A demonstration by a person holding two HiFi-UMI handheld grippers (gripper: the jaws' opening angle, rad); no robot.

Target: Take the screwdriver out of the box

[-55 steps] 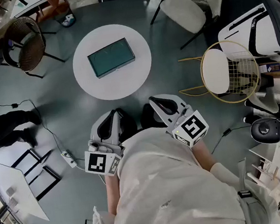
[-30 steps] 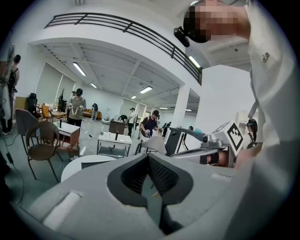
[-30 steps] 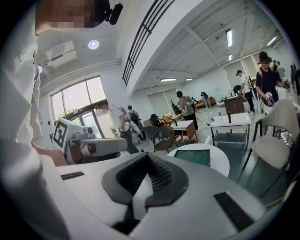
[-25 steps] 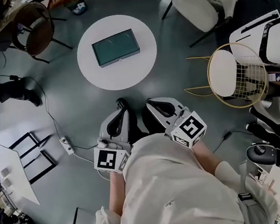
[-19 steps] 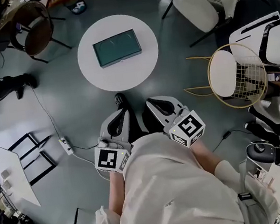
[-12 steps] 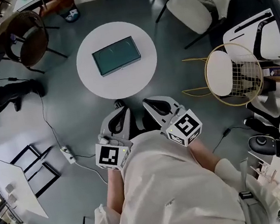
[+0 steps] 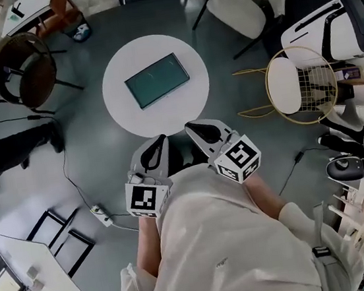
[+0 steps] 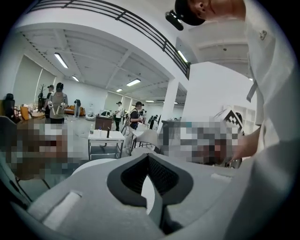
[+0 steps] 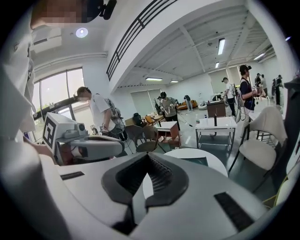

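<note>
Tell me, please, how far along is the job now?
Done: nothing; the box lies closed on the table. In hand: the left claw and right claw are shut and empty, short of the table. To do: reach it, open the box, lift the screwdriver out.

The person held two grippers close in front of the body. The left gripper (image 7: 157,142) and the right gripper (image 7: 193,127) sat side by side, near each other but not touching. Both pointed forward and a little down. Both had their jaws shut tight with nothing between them. The left forearm (image 7: 147,248) and the right forearm (image 7: 263,194) were bent in by the chest.
</note>
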